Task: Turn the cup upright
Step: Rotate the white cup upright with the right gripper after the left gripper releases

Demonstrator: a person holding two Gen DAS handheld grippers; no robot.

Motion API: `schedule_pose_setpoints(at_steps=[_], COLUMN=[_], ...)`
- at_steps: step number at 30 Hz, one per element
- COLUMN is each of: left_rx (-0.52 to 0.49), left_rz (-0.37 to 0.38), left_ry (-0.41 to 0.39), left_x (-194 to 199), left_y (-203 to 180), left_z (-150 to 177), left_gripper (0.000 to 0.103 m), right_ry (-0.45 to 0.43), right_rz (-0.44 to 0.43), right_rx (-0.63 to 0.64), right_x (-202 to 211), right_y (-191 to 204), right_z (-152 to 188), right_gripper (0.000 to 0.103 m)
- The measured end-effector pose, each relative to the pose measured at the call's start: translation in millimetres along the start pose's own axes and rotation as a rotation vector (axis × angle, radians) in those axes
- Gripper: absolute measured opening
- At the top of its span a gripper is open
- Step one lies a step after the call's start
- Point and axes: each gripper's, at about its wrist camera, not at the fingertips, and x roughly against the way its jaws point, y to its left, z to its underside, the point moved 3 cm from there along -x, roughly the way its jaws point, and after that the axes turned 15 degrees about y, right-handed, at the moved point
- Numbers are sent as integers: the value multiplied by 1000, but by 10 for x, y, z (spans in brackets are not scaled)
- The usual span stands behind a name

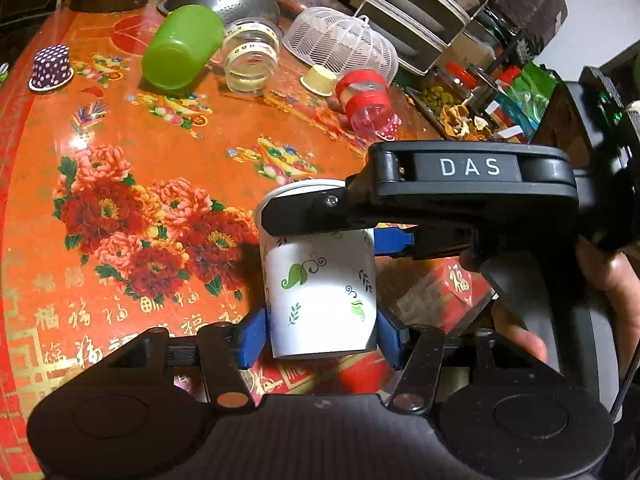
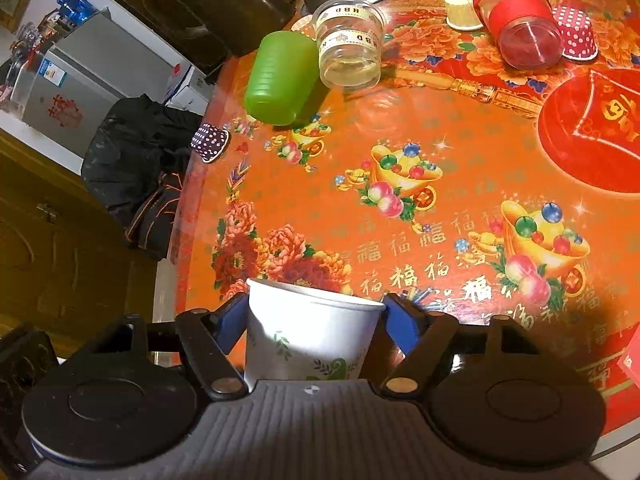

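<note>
Cup point(image 1: 320, 288) sits clamped in both grippers' jaws, so set it gently rim-up on the surface point(image 2: 440, 128) before letting go.

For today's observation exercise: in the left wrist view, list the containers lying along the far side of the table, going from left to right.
Purple polka-dot cup → green cup → clear jar → small yellow cup → red-banded bottle.
</note>
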Motion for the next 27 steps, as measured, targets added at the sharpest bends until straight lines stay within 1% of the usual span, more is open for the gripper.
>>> schedule_pose_setpoints(at_steps=[4, 8, 10, 11, 12, 14, 16, 20, 23, 24, 27], left_rx=[2, -20, -42, -60, -73, -87, -90, -117, -126, -124, -92], left_rz=[7, -15, 8, 25, 28, 5, 3, 55, 56, 50, 37], left_ry=[4, -7, -5, -3, -6, -12, -29, -114, -186, -211, -296], left_x=[2, 19, 41, 54, 66, 92, 147, 385, 601, 667, 854], left_y=[16, -29, -71, -95, -114, -130, -112, -43, 58, 98, 240], left_z=[-4, 29, 77, 108, 145, 217, 277, 437, 557, 583, 603], left_gripper=[60, 61, 67, 75, 81, 82, 82, 83, 83, 83, 83], right_ry=[-7, -5, -6, -8, -9, -10, -12, -38, -88, -116, -262], right_rz=[5, 2, -3, -3, -6, -8, -10, -25, -22, -8, 81], right_rx=[13, 18, 20, 20, 19, 20, 21, 31, 42, 49, 114], right_x=[1, 1, 4, 6, 8, 11, 18, 78, 163, 199, 364], right_y=[23, 31, 35, 35, 34, 34, 35, 39, 42, 46, 130], right_z=[10, 10, 15, 18, 22, 36, 51, 82, 112, 130, 247], right_gripper=[72, 72, 72, 71, 71, 71, 71, 71, 71, 71, 71])
